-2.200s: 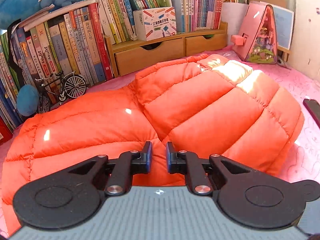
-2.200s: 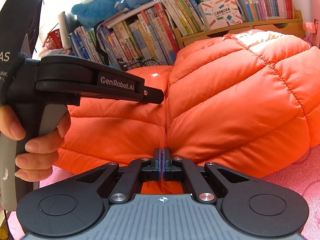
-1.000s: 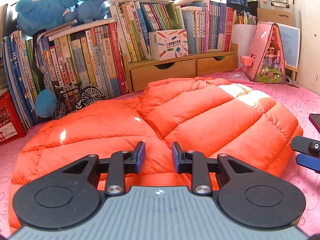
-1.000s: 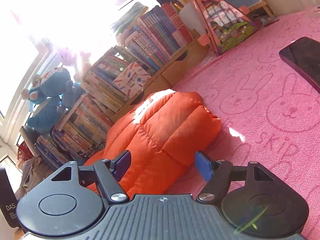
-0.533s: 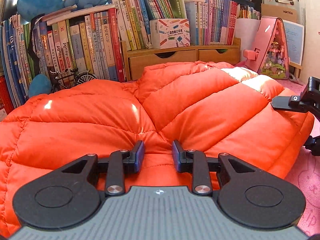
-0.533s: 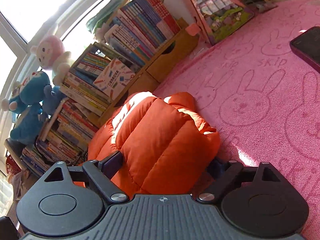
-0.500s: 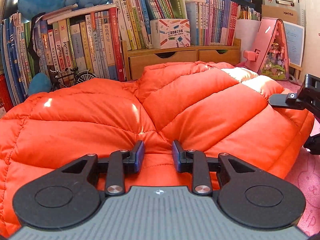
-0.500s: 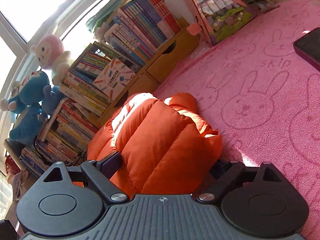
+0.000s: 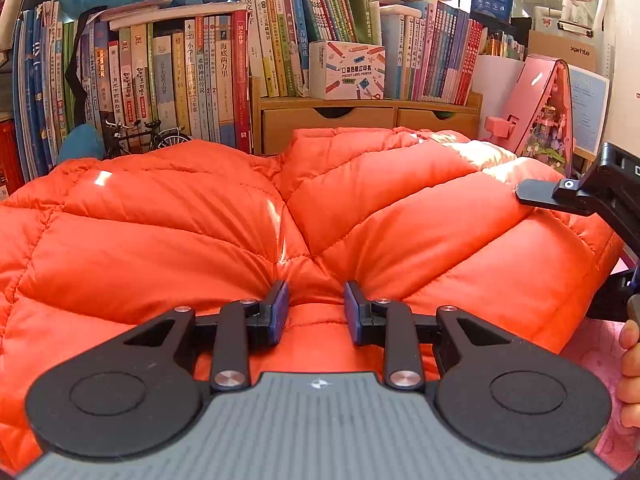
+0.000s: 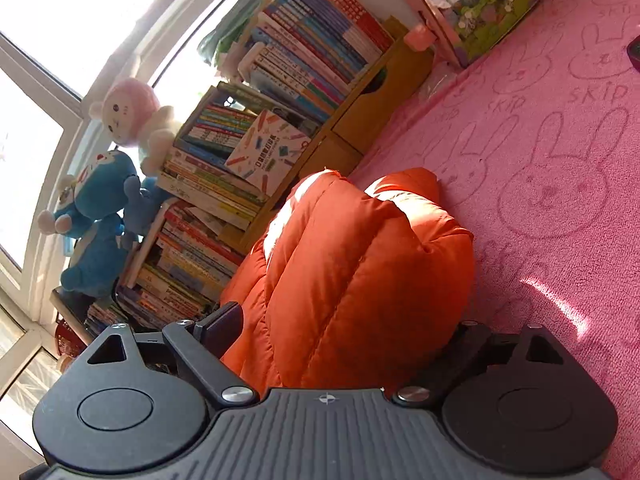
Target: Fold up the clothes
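Now my left gripper (image 9: 313,307), fingers partly open, pinches a ridge of the orange puffer jacket (image 9: 248,232) lying on the pink blanket (image 10: 560,168). My right gripper (image 10: 344,344), whose fingers have just been closing slightly, straddles the jacket's end to fold it.

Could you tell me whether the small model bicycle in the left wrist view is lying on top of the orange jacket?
No, the model bicycle stands upright against the books, behind the orange jacket.
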Demonstrator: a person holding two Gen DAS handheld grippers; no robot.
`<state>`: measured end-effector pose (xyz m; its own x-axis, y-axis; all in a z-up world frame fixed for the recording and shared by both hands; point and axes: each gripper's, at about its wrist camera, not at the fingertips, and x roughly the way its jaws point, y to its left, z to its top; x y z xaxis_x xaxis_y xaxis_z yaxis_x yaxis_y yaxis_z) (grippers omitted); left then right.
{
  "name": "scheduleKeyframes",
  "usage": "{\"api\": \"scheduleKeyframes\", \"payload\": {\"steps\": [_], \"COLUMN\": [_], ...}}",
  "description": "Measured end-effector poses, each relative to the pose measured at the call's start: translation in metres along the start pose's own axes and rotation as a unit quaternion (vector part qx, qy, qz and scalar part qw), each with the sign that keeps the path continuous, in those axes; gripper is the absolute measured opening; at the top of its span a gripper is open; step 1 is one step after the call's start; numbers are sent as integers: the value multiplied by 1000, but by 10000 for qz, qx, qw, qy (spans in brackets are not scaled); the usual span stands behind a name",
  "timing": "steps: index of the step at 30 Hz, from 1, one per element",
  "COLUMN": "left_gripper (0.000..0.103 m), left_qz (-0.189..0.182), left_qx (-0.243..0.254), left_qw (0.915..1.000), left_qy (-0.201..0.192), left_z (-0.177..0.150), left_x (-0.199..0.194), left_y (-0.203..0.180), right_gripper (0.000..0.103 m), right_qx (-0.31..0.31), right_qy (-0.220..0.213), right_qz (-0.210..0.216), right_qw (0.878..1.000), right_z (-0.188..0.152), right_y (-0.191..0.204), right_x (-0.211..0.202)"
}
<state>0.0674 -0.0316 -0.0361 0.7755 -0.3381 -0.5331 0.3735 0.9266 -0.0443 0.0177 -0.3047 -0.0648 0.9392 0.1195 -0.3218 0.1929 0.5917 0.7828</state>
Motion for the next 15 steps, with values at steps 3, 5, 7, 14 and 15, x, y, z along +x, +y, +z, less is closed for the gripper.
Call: {"api": "scheduleKeyframes", "payload": {"steps": [3, 5, 7, 14, 15], "left_gripper": [29, 29, 29, 28, 28], "left_qz": [6, -66, -147, -59, -31], "left_qx": [-88, -206, -321, -361, -199], "left_qw": [10000, 9998, 9994, 9993, 9998], "left_qy": [-15, 7, 34, 13, -17], "left_z": [-4, -3, -2, 1, -1], "left_x": [-7, -7, -6, -24, -33], "left_y": [-2, 1, 5, 9, 7], "right_gripper": [77, 64, 51, 38, 37], "right_qx": [-115, -142, -386, -2684, -3020], "right_qy": [42, 133, 127, -220, -279], "right_qz": [-211, -236, -217, -208, -208], "right_qw": [9997, 9995, 9989, 9628, 9527], "right_z": [3, 4, 6, -9, -15], "right_y": [5, 10, 21, 117, 131], "right_x": [13, 24, 27, 12, 10]}}
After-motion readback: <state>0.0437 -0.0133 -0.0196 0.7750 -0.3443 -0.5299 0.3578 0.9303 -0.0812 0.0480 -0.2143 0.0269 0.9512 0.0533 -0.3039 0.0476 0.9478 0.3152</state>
